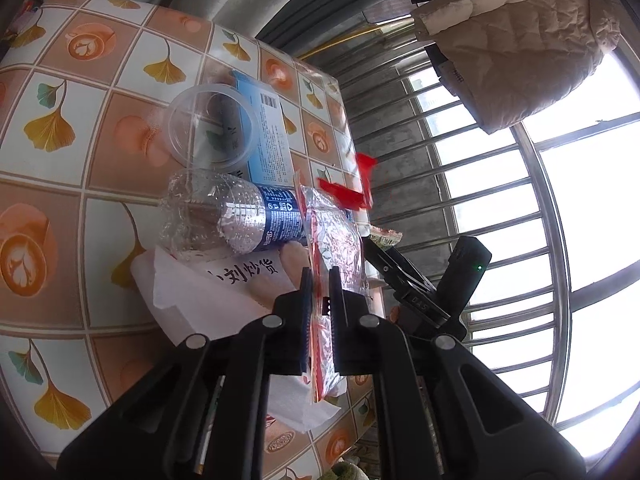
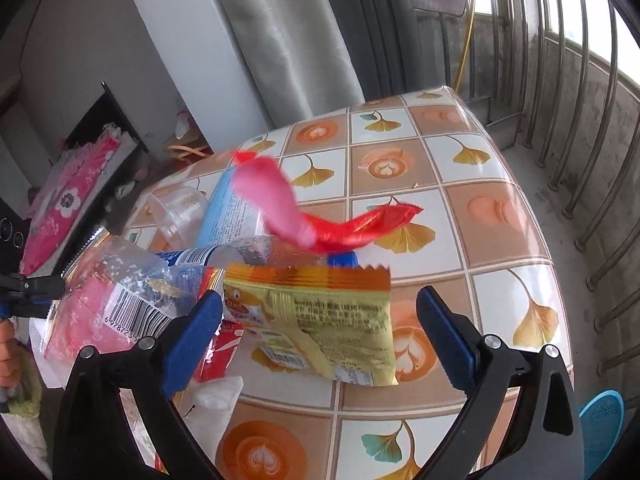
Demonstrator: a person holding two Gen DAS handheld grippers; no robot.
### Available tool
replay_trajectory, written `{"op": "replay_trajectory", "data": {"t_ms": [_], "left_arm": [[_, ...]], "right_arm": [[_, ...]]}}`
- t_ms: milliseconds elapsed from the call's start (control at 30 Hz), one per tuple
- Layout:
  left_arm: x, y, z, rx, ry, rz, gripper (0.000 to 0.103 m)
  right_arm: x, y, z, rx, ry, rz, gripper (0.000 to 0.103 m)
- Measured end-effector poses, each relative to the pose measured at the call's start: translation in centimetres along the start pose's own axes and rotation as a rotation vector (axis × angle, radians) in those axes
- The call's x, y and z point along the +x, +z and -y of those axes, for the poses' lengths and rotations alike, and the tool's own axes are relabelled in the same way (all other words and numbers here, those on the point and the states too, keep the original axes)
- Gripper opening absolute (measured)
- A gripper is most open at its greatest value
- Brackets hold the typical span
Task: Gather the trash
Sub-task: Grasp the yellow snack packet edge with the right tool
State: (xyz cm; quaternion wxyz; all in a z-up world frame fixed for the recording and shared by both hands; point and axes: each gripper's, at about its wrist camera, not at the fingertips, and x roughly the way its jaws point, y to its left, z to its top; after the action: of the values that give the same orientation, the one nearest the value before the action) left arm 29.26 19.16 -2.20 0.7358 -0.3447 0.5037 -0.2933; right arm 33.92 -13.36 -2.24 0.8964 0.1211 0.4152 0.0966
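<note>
My left gripper (image 1: 320,280) is shut on a clear, foil-lined plastic bag (image 1: 336,236) with a red strip; in the right wrist view that bag (image 2: 112,300) shows a barcode. A crushed clear bottle (image 1: 240,216) with a blue label, a clear plastic cup (image 1: 212,128), a light blue box (image 1: 266,140) and a white paper bag (image 1: 200,292) lie on the tiled tablecloth (image 1: 80,80). My right gripper (image 2: 320,328) stands open over the table with a yellow snack wrapper (image 2: 320,316) between its fingers, not pinched. A blurred red wrapper (image 2: 360,228) sits just beyond it.
The table's far edge and corner (image 2: 532,200) drop toward a barred window (image 2: 580,120). A beige padded jacket (image 1: 512,40) hangs by the window. A grey curtain (image 2: 280,40), a pink patterned bag (image 2: 68,200) on the floor and a blue mesh object (image 2: 600,420) surround the table.
</note>
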Motion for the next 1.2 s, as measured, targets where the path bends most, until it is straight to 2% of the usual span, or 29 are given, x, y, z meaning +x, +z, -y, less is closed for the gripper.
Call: {"op": "replay_trajectory", "data": {"t_ms": [67,300,400,533,567,600,667,700,833,967,1033,1100,1200], "left_arm": [[-0.1,0.0,0.0,0.004,0.000,0.004,0.006],[-1.0,-0.3,0.9,0.033,-0.010,0.030,0.006],[-1.5,-0.4,1.3,0.048,-0.013,0.046,0.006],[-2.0,-0.4,1.6,0.055,-0.016,0.062,0.006],[-2.2,-0.4,1.7,0.056,-0.017,0.067,0.006],[-2.3,-0.3,1.7,0.057,-0.018,0.071,0.006],[-2.6,-0.3,1.7,0.058,-0.019,0.078,0.006],[-2.7,-0.2,1.6,0.058,-0.020,0.080,0.006],[-2.8,-0.1,1.4,0.056,-0.021,0.086,0.006],[-2.7,0.0,1.3,0.054,-0.022,0.088,0.006],[-2.7,0.0,1.3,0.053,-0.020,0.088,0.006],[-2.6,0.1,1.2,0.051,-0.018,0.090,0.006],[-2.6,0.3,1.1,0.048,-0.015,0.094,0.006]], "right_arm": [[-0.2,-0.3,0.2,0.002,-0.005,0.010,0.093],[-0.4,-1.0,0.7,0.019,0.009,-0.011,0.058],[-0.4,-1.0,0.6,0.009,0.020,-0.017,0.051],[-0.6,-0.7,0.4,-0.013,0.035,0.002,0.051],[-0.7,-0.5,0.5,-0.010,0.039,0.011,0.054],[-0.8,-0.2,0.7,-0.004,0.058,0.023,0.064],[-0.5,0.3,1.5,0.006,0.122,0.039,0.078],[-0.3,0.6,1.8,0.010,0.158,0.034,0.080],[2.5,1.8,3.6,0.045,0.298,-0.062,0.082],[5.0,2.2,5.2,0.098,0.383,-0.147,0.082],[5.2,2.1,5.6,0.094,0.410,-0.151,0.079],[4.9,2.0,5.6,0.077,0.421,-0.148,0.063],[4.2,1.8,5.3,0.040,0.410,-0.138,0.048]]}}
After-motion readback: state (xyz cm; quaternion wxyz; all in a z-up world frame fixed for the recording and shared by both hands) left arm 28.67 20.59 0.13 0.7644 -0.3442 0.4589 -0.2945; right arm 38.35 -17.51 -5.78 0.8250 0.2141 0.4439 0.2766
